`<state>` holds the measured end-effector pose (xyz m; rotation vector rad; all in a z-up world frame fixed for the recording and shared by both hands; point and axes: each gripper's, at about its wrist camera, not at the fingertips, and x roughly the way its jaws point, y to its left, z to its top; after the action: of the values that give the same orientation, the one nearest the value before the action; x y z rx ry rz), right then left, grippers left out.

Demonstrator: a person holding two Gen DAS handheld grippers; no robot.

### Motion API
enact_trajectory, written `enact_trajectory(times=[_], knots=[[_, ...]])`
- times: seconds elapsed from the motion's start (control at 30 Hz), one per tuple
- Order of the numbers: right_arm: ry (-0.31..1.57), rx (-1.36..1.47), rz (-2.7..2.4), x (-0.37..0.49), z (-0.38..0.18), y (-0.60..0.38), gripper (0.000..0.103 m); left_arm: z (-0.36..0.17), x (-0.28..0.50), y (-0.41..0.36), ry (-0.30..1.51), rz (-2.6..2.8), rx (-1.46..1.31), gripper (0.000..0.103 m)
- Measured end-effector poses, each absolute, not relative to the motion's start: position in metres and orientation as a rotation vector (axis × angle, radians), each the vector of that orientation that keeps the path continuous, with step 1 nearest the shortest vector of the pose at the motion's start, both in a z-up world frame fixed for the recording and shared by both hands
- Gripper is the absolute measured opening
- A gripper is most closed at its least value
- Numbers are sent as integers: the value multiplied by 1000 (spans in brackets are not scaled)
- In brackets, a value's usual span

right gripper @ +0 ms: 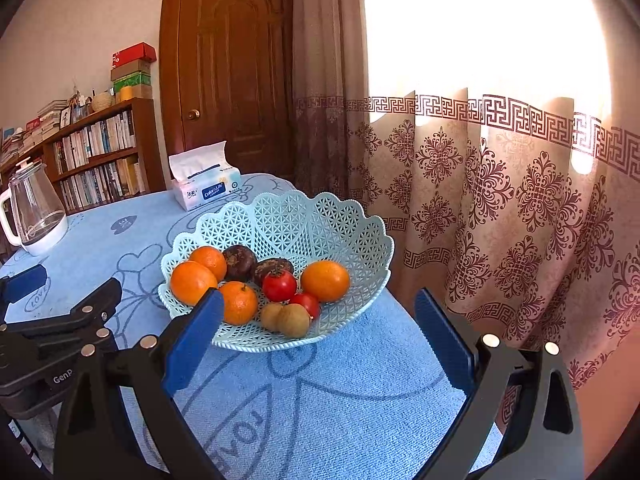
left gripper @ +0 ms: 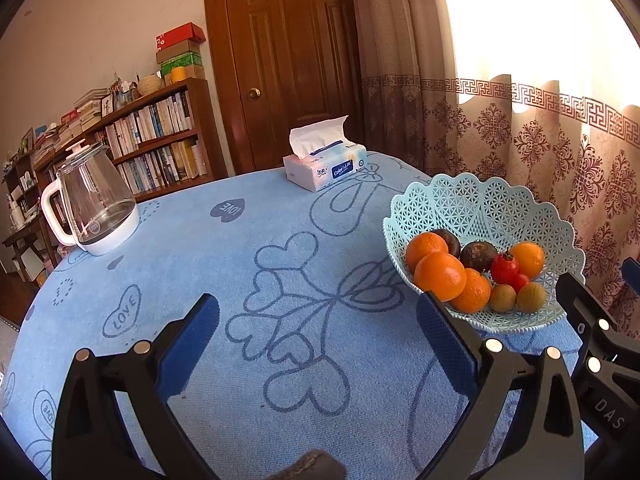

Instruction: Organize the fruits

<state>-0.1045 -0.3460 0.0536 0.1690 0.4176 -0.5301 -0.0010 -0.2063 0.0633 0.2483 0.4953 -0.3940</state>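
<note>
Both grippers — left (left gripper: 318, 332), right (right gripper: 320, 328) — hang with jaws released before the upright basket (right gripper: 304, 220) of fruit (right gripper: 280, 286).

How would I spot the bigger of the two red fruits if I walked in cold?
Find the pale blue lattice basket on the blue tablecloth, beside the patterned curtain. Near its middle, in front of two dark brownish fruits, sits the larger red fruit. It alone is glossy red with a dark stem cap; the smaller red fruit sits lower.

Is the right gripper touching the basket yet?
Cannot tell. In the right wrist view the open right gripper has its left finger overlapping the basket rim, but neither view shows contact or a gap plainly.
</note>
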Motion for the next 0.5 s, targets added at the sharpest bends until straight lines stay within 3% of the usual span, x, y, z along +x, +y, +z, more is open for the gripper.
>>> enact_trajectory(times=[0.5], knots=[[414, 157, -533, -104, 54, -344, 97, 63, -3, -208, 492, -400, 252, 98]])
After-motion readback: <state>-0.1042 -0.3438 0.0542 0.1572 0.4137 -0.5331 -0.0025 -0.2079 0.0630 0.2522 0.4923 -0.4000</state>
